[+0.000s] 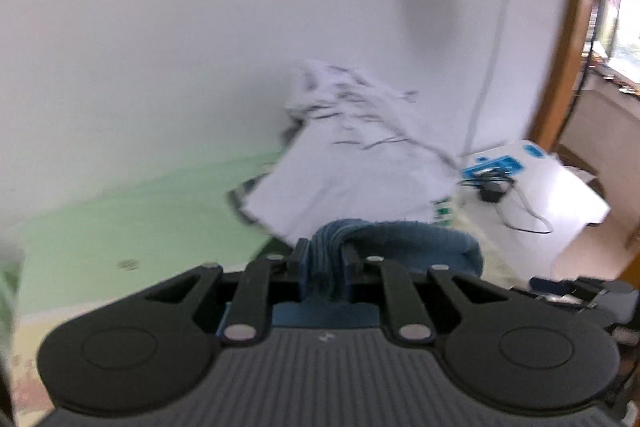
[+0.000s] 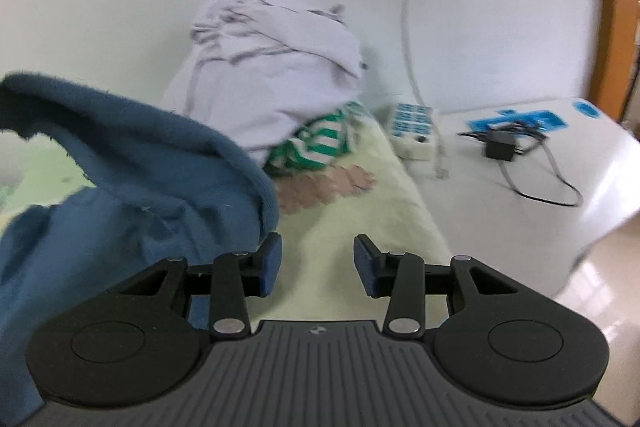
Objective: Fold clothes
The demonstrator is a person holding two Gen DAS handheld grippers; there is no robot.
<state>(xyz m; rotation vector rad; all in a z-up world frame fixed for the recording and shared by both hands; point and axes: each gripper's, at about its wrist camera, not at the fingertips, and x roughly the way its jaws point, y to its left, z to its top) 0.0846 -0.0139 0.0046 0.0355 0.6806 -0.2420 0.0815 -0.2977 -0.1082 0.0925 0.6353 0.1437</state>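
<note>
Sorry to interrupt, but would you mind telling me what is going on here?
A person is folding laundry with two handheld claws. The left claw is shut on a bunched edge of the blue garment and holds it lifted. The right claw is open and empty, beside that garment above the pale green bedding. A white striped garment lies heaped against the wall.

Soft daylight, motion blur, fisheye warping
</note>
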